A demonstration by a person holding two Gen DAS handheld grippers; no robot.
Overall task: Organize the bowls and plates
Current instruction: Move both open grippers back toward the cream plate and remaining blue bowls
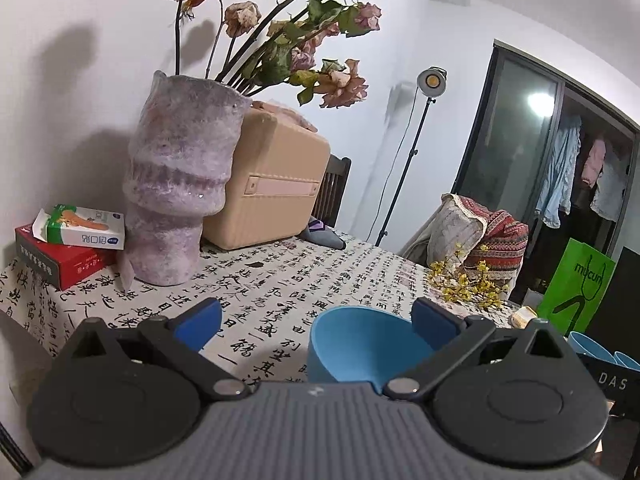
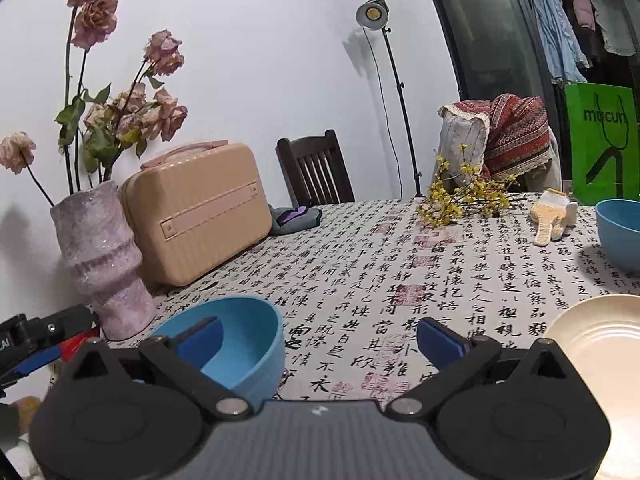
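While both pairs of jaws stand fully released and grasp nothing, I see the main risk around the blue bowl (image 1: 360,344). In the left wrist view this bowl stands on the counter (image 1: 304,272) inside the spread of the left gripper (image 1: 316,320), close to its right-side finger. If I swing this gripper sideways now, the finger could hit the rim and push or tip the bowl, because it looks light and smooth, probably plastic.

The right gripper (image 2: 318,340) has the same bowl just beside its left-side finger, with the edge of the left gripper showing beyond it. The two tools are near each other there, so I judge they could collide if both go for it together.

The bowl is upright, empty, deep and round, with a thin rim. To the right of it, a cream plate (image 2: 600,344) with ridged rings lies flat, and farther right and behind stands a second blue bowl (image 2: 620,232). The purple vase (image 2: 104,260) stands just behind and to the left of the bowl, so a careless lift toward that side may knock it.
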